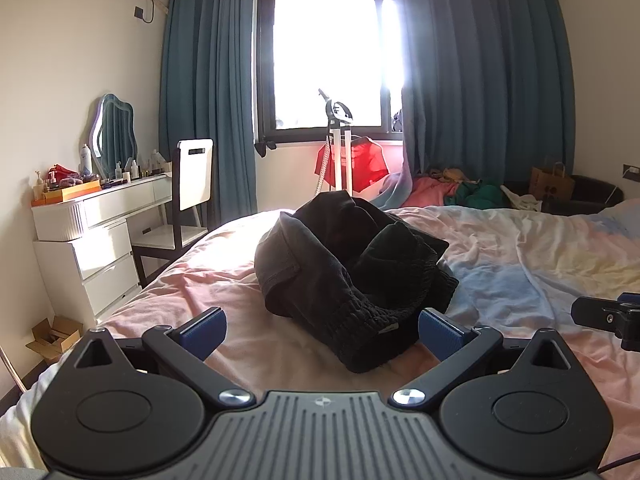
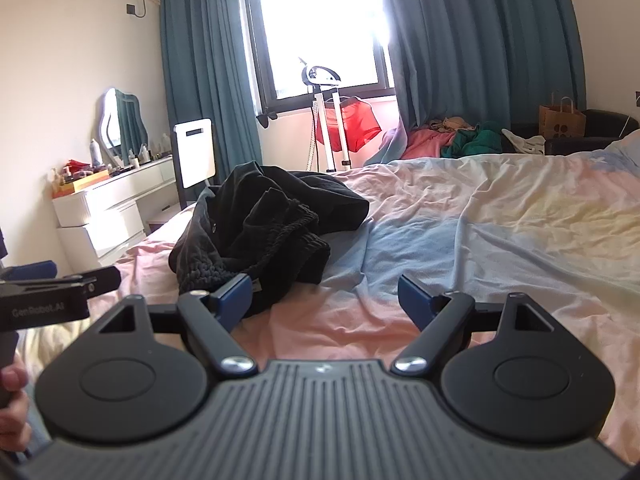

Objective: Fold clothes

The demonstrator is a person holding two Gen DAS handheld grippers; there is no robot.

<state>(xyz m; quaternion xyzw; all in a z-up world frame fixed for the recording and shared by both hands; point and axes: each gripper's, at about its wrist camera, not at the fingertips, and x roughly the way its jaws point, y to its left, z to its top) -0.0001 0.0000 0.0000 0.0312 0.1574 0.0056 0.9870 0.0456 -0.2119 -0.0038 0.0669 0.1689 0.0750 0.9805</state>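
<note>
lying in a crumpled heap near the left edge of the bed, the black garment is wholly unfolded. left gripper and right gripper are both spread wide, grasping nothing; every fold remains.

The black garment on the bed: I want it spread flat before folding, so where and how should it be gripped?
Probably by the ribbed elastic band, the firmest edge of the crumpled black garment and the part nearest both grippers. The open left gripper already frames it, so come low from the near side; the open right gripper could pinch farther along.
</note>
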